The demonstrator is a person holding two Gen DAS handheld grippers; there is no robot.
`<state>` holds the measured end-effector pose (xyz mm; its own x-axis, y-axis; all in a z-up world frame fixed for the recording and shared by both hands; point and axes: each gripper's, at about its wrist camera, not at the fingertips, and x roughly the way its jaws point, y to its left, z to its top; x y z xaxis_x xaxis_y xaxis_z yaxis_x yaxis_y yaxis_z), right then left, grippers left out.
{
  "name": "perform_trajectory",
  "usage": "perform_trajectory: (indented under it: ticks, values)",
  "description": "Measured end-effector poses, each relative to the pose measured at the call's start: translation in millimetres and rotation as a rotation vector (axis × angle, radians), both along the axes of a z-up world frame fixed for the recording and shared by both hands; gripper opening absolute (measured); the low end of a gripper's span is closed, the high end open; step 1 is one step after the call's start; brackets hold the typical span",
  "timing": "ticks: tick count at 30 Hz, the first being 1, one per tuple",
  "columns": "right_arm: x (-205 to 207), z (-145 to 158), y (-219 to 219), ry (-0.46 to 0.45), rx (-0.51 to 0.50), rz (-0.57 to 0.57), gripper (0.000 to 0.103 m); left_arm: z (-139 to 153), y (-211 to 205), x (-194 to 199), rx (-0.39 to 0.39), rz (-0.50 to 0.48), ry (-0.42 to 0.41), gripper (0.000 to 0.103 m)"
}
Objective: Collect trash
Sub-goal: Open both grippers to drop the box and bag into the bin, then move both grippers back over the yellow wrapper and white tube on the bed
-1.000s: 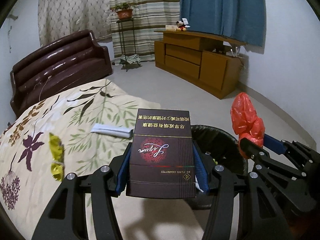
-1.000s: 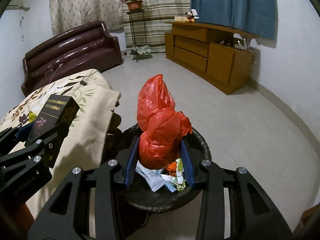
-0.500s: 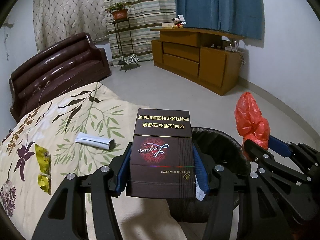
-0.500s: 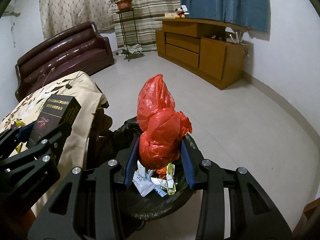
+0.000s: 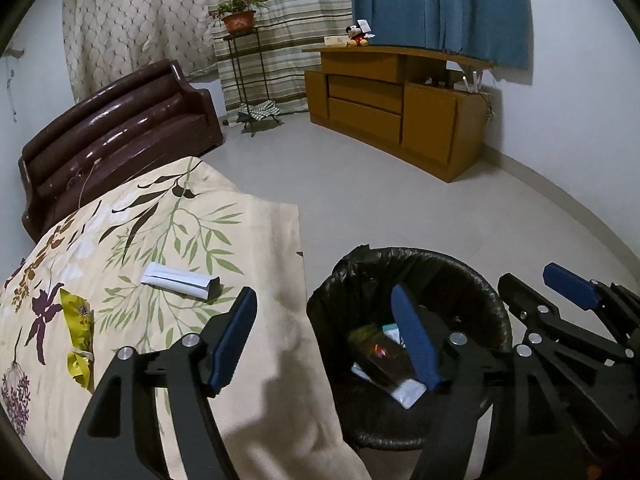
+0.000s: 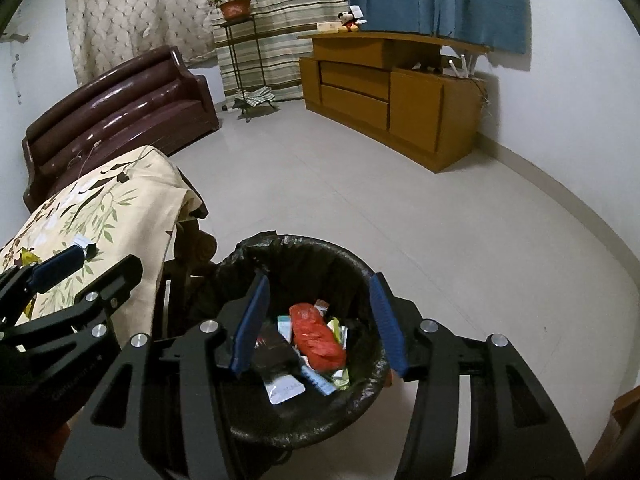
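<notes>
**Two Bits of Trash Left on the Bed**

Both my claws are spread wide and hold nothing. My left claw hangs over the edge of the bed, right by the bin. My right claw hangs right over the bin.

Down in the bin I can see a red bag, a dark box and some small papers. They are in the right place.

On the flowery cover there is more trash. A white paper wrapper lies flat, near my left claw. A yellow crinkly wrapper lies farther off, by the left side of the cover. They are well apart from each other.

I think the white one is very light and thin. It may bend if I pinch hard. It lies flat on soft cloth, so my finger could grab the cover too. I would take it by its long sides, near the dark end that sticks up a bit.

I think the yellow one is light, soft and a bit slippery. It is scrunched, so it has bumps to grab. I would pinch it in the middle, where it is folded up.

Both could slip out on the way, so I would squeeze snug and go slow to the bin.
</notes>
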<state>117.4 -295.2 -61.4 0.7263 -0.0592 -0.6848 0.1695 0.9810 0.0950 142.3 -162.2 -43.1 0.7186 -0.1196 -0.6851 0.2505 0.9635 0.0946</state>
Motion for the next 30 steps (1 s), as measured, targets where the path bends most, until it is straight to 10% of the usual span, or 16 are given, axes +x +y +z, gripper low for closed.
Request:
perform_trajectory:
  ticks: [30]
  values:
    - [2, 9, 75, 0.005, 0.001, 0.167, 0.057, 9, 98, -20, -0.017, 0.176, -0.006, 0.072]
